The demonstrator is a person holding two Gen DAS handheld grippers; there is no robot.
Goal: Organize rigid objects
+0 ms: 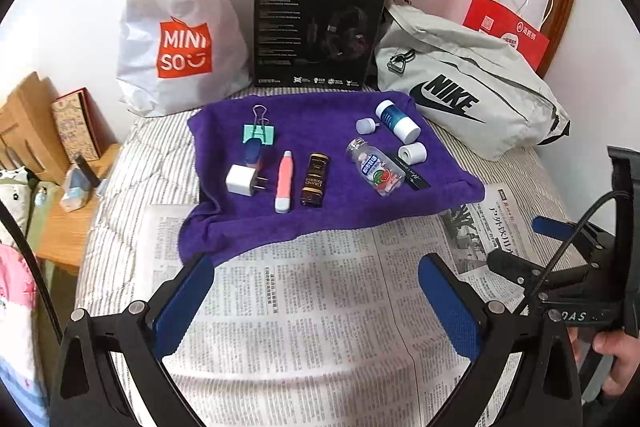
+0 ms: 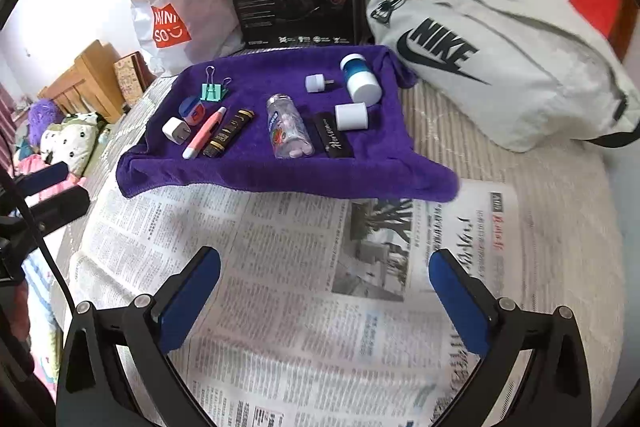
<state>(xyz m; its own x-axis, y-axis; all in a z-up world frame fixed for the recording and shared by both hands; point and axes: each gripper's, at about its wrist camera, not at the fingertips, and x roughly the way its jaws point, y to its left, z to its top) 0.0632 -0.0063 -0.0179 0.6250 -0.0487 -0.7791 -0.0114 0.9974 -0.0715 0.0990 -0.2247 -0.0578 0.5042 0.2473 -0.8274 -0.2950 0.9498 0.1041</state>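
Observation:
A purple towel (image 1: 328, 211) (image 2: 256, 175) lies on newspaper and bears several small items: a teal binder clip (image 1: 259, 131) (image 2: 215, 90), a white plug (image 1: 241, 180) (image 2: 176, 130), a pink pen (image 1: 284, 181) (image 2: 203, 133), a dark tube (image 1: 315, 179) (image 2: 229, 138), a clear pill bottle (image 1: 376, 167) (image 2: 289, 131), a white-and-blue bottle (image 1: 397, 119) (image 2: 359, 79) and a white cap (image 1: 413, 152) (image 2: 351, 116). My left gripper (image 1: 316, 275) is open and empty over the newspaper, short of the towel. My right gripper (image 2: 324, 269) is open and empty too.
A Miniso bag (image 1: 180, 39), a black Hecate box (image 1: 316, 31), a grey Nike bag (image 1: 472, 87) (image 2: 500, 47) and red paper bags (image 1: 508, 31) stand behind the towel. Newspaper (image 1: 304, 307) (image 2: 304, 307) covers the striped bed. A wooden side table (image 1: 68, 227) is at left.

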